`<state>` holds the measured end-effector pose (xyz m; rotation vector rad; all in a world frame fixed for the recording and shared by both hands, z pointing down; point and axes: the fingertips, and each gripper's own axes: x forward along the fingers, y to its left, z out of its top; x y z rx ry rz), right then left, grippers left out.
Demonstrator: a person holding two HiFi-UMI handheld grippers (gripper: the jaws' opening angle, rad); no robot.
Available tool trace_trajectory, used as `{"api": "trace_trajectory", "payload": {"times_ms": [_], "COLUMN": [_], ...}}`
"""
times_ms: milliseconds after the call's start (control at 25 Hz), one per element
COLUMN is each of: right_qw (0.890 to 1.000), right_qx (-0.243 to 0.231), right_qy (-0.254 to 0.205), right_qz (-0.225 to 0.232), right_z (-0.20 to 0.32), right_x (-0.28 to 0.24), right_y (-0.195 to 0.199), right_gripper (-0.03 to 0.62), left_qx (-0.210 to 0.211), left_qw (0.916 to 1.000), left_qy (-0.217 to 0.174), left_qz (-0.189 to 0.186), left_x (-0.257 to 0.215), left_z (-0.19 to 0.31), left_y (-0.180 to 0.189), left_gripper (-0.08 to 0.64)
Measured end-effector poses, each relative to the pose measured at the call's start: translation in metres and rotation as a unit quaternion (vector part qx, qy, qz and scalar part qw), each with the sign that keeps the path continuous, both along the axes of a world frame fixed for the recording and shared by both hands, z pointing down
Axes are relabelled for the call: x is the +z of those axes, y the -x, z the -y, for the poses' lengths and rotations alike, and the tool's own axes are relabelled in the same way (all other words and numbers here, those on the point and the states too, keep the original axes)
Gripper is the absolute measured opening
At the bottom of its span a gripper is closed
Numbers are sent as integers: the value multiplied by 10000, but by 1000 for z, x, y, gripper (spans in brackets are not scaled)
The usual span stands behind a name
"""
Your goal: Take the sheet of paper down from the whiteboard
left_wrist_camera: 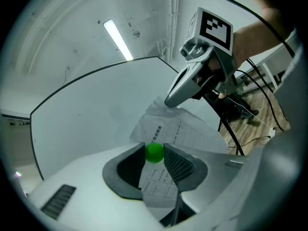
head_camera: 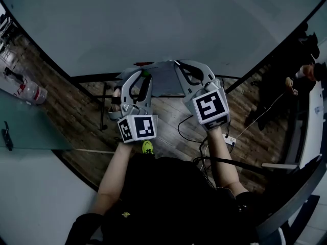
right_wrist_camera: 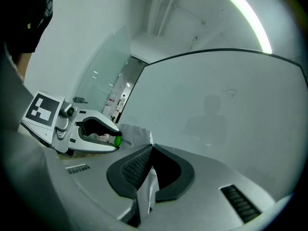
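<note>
Board (head_camera: 153, 24) looks bare. Paper (left_wrist_camera: 187, 131) seems off it, held up btwn both claws near board's lower edge. R gripper (right_wrist_camera: 152, 148) clamped on paper's edge. L gripper (left_wrist_camera: 154, 147) pinches green magnet (left_wrist_camera: 154, 154), paper right behind. Left, I'd say: put both down.

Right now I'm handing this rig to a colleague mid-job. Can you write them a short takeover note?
Left tongs: shut on a green ball, probably the magnet.
Right tongs: shut on the paper.
Paper: creased, held in front of the board, reaching under the left tongs; it seems to be off the board.
Done: paper looks freed.
Left: bring it clear, then set paper and ball down.
</note>
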<state>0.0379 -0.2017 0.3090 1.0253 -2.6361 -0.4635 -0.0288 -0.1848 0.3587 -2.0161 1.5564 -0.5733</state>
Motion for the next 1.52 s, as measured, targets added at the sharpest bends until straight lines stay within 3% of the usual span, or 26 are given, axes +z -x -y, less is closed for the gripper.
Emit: {"api": "trace_trajectory", "payload": {"times_ms": [960,1520], "right_qw": [9958,9918], "right_qx": [-810,-1143], "right_qy": [395,432], "right_qz": [176,366], "right_z": [-91,-119], "right_x": [25,25], "right_y": [-56,-49], "right_gripper": [9,9], "left_qx": [-585,-784], "left_qw": [9982,9968], "left_qy": [72,119], "left_qz": [64,90], "left_x": [14,14], "left_z": [-85,-113], "left_y": [-59,-53], "left_gripper": [144,144]}}
